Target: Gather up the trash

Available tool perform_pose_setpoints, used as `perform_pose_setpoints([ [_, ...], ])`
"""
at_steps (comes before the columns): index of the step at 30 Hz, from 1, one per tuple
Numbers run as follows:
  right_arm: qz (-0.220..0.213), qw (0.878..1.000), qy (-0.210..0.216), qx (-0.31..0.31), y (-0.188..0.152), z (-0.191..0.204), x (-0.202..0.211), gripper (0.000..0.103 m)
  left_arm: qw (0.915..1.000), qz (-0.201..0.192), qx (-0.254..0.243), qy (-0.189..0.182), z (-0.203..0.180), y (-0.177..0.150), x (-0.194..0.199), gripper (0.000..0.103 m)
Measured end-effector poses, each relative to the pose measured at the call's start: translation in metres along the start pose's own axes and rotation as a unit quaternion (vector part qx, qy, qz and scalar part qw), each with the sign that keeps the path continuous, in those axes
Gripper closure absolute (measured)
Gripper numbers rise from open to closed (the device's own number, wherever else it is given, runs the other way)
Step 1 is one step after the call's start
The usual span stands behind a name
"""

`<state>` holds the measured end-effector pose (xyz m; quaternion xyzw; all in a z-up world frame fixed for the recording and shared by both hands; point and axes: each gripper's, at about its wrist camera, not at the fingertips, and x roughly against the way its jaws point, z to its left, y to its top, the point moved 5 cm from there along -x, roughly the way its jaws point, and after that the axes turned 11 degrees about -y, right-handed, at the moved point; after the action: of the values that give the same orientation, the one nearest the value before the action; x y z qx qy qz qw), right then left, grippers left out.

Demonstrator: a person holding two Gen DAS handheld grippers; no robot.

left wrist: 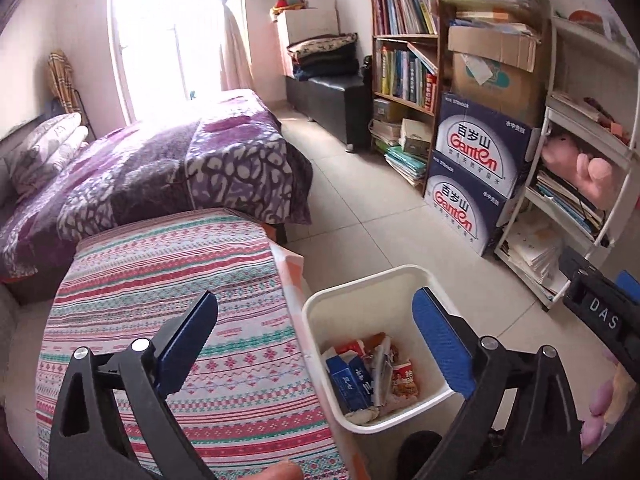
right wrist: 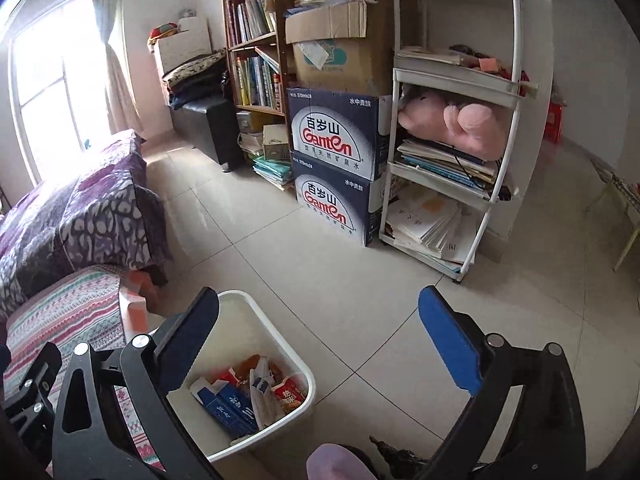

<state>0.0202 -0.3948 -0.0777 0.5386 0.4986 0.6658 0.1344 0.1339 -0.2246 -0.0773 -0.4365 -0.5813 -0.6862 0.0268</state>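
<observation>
White waste bin (left wrist: pixel 320 312), squarish with rounded corners and walls tapering toward the base, standing upright on the tiled floor (left wrist: pixel 360 208) with its mouth facing up, just beside the striped-cloth worktop (left wrist: pixel 160 280); inside lies the trash (left wrist: pixel 368 376): a blue carton (left wrist: pixel 346 380) with white characters too small to read, its long axis running along the bin's bottom from the near wall toward the far one; crumpled white paper; red-and-orange snack wrappers (left wrist: pixel 404 380), printed, lettering unreadable. Left gripper (left wrist: pixel 316 340): jaws spread wide, nothing between them, one finger over the worktop, the other over the bin's rim. Right gripper (right wrist: pixel 320 344): likewise released and empty, its left finger above the bin (right wrist: pixel 256 320), its right finger above bare floor; in the left wrist view its black body shows the letters "DAS". Behind: two stacked dark-blue boxes (right wrist: pixel 340 168) marked "Ganten" in red, with Chinese characters above; a brown carton on top; a bookshelf (left wrist: pixel 404 60); a white rack (right wrist: pixel 452 120) holding a pink plush toy (right wrist: pixel 460 120); a bed with a purple blanket (left wrist: pixel 160 172).
</observation>
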Motion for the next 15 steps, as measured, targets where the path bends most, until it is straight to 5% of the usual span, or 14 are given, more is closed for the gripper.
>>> perform_pose_setpoints([
  [6,-0.028,0.998,0.025,0.041,-0.02,0.016,0.05,0.007,0.9986,0.0,0.028,0.044,0.031,-0.017,0.04,0.007],
  [15,-0.003,0.995,0.056,0.082,-0.054,0.028,0.084,0.007,0.9929,0.011,0.084,0.084,0.067,-0.06,0.09,0.007],
])
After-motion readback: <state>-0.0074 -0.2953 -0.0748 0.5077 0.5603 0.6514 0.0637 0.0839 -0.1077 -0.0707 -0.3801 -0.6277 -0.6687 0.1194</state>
